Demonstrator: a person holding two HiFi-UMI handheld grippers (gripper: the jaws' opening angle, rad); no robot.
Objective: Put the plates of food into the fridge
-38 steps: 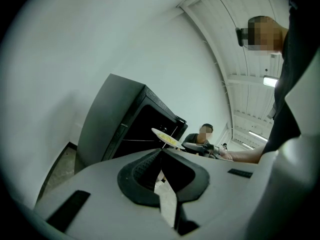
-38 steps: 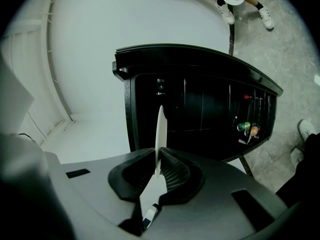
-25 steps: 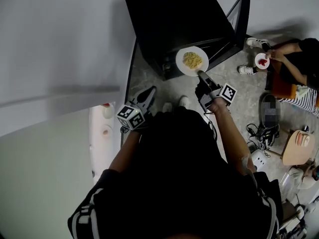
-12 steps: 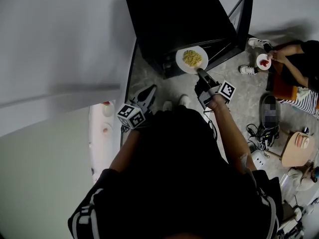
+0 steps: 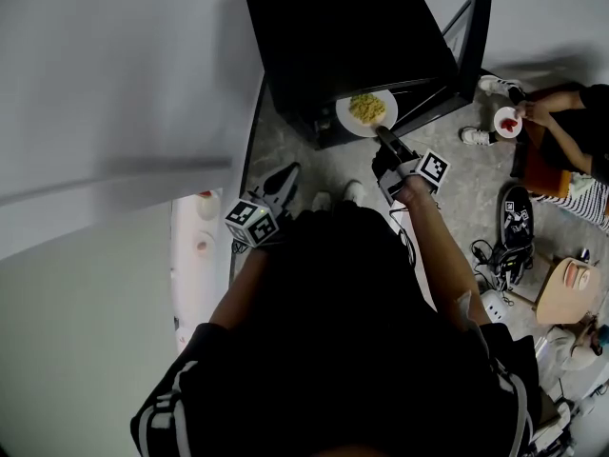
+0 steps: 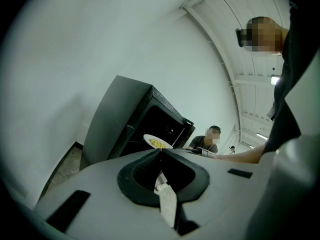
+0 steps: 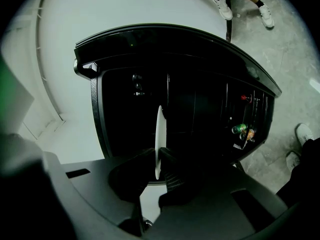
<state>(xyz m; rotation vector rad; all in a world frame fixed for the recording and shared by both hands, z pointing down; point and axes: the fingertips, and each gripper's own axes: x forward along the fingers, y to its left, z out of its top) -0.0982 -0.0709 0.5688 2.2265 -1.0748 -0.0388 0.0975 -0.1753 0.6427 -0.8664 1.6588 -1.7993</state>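
Note:
A white plate of yellow food hangs level at the mouth of the open black fridge. My right gripper is shut on the plate's near rim. In the right gripper view the plate shows edge-on between the jaws of the right gripper, with the dark fridge interior behind it. My left gripper hangs lower left of the fridge, shut and empty. The left gripper view has its closed tips under the plate and the fridge.
The fridge door stands open to the right, with cans on its shelf. A seated person at the right holds a small plate of red food. Cables and a wooden stool are on the floor.
My right gripper has carried the plate slightly farther toward the fridge opening. The left gripper has stayed about where it was.

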